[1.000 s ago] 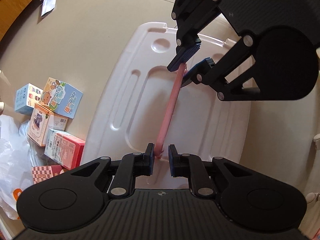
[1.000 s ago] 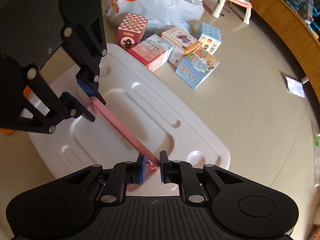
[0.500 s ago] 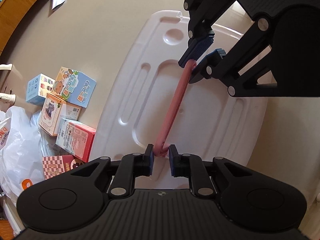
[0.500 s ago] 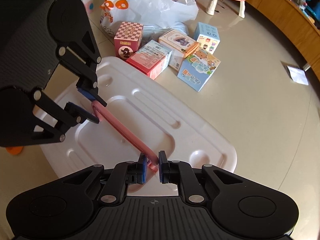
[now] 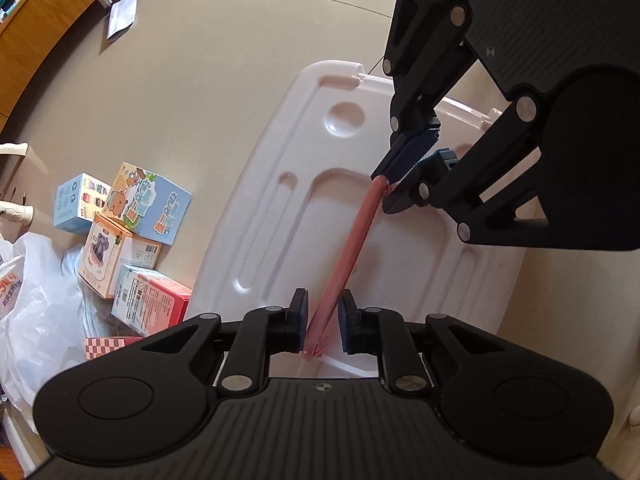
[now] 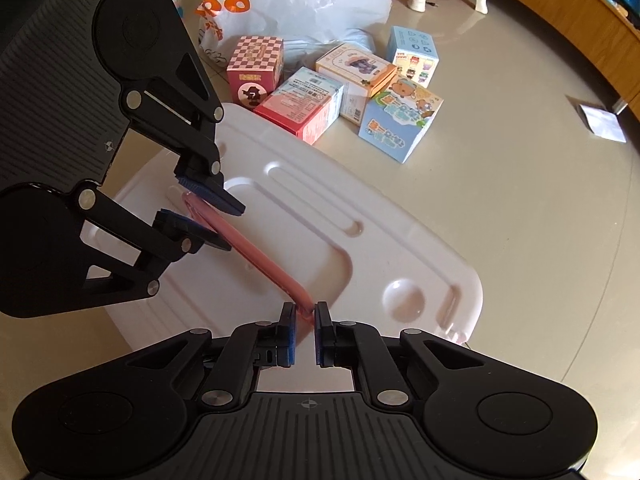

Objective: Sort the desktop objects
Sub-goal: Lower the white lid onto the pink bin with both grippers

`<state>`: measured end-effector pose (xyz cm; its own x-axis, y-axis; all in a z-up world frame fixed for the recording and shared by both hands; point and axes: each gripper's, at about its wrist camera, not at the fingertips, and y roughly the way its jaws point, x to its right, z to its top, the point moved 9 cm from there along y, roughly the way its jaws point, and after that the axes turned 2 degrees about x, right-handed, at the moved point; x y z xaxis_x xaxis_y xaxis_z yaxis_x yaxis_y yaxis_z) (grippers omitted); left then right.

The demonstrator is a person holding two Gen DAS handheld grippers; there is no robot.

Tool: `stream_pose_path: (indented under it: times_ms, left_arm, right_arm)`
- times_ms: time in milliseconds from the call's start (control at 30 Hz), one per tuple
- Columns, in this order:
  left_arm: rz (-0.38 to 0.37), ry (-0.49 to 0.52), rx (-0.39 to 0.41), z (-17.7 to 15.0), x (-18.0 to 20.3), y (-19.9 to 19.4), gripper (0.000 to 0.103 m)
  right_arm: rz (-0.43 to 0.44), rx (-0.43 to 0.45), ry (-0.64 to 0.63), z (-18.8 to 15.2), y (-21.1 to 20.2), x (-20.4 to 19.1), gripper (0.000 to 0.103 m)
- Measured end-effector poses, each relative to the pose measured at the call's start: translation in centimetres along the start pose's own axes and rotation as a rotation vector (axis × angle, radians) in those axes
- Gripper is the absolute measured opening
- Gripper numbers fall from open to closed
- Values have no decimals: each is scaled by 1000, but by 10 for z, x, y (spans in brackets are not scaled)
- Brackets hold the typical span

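A thin pink strip (image 5: 352, 248) stretches between my two grippers above a white moulded tray lid (image 5: 280, 216). My left gripper (image 5: 322, 322) has its jaws slightly apart, with the strip's near end between them and a gap on the right side. My right gripper (image 6: 305, 330) is shut on the strip's other end (image 6: 256, 252). In the left wrist view the right gripper (image 5: 412, 172) sits at the upper right. In the right wrist view the left gripper (image 6: 204, 208) sits at the left, over the lid (image 6: 360, 248).
Several small printed boxes (image 6: 312, 108) lie on the beige floor beyond the lid, also in the left wrist view (image 5: 136, 240). A white plastic bag (image 6: 296, 0) lies behind them. A paper scrap (image 6: 602, 122) lies by the wooden skirting.
The left gripper's jaws have parted a little around the strip's end. Both grippers and the strip have risen and shifted slightly over the lid.
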<state>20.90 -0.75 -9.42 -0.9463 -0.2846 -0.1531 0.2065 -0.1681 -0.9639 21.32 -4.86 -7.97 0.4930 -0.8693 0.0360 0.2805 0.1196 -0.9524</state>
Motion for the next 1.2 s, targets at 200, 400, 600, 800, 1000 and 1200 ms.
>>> stream_pose_path:
  times_ms: [200, 400, 600, 800, 1000, 1200]
  left_arm:
    - [-5, 6, 10, 1, 2, 0, 16]
    - [-10, -31, -21, 3, 1, 0, 16]
    - [-20, -24, -1, 12, 8, -4, 16]
    - [-8, 1, -2, 14, 12, -3, 15]
    - [-2, 17, 5, 19, 15, -1, 15]
    - [18, 22, 0, 20, 20, 5, 15]
  right_arm:
    - [13, 9, 4, -2, 0, 1, 3]
    - [31, 21, 12, -2, -4, 2, 3]
    - [41, 27, 4, -6, -9, 6, 6]
    - [42, 37, -12, -7, -7, 8, 12]
    - [51, 37, 7, -9, -6, 11, 12]
    - [68, 29, 49, -13, 1, 13, 12]
